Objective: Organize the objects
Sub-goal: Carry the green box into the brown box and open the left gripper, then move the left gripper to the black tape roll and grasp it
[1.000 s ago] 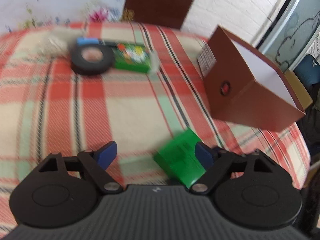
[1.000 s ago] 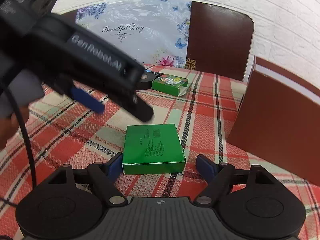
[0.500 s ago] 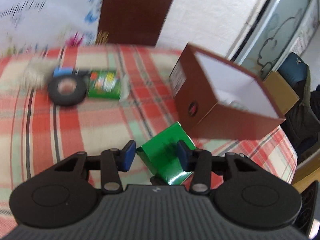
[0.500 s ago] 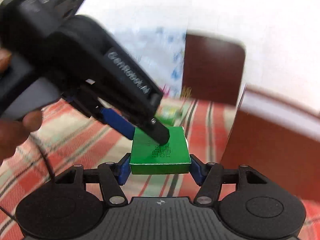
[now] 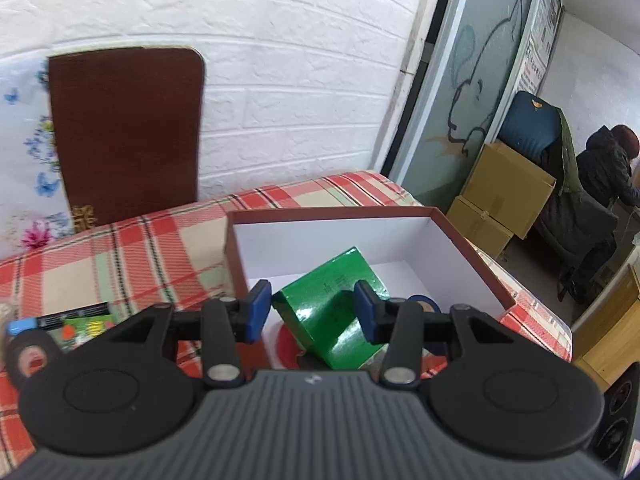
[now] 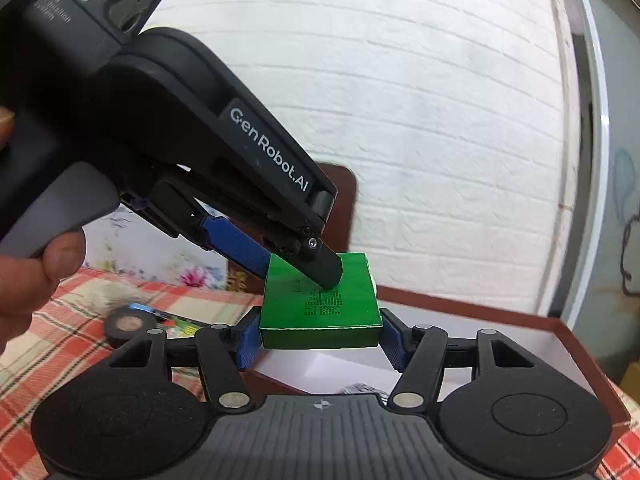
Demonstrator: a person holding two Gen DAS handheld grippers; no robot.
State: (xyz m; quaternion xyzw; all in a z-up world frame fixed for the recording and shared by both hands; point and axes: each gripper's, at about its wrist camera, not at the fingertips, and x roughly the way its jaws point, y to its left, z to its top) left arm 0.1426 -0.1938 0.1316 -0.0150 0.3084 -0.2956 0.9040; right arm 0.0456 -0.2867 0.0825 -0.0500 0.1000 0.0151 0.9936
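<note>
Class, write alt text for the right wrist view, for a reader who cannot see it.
Two grippers hold one green box above an open brown box: the right gripper clamps its sides, the left gripper grips it from above. Behind, a roll of black tape lies on a checked tablecloth.

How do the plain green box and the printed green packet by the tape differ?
The plain green box is in the air above the brown box, gripped by both grippers; the printed green packet lies on the checked cloth. The box is plain green with black text; the packet has multicoloured print. Both are green.
</note>
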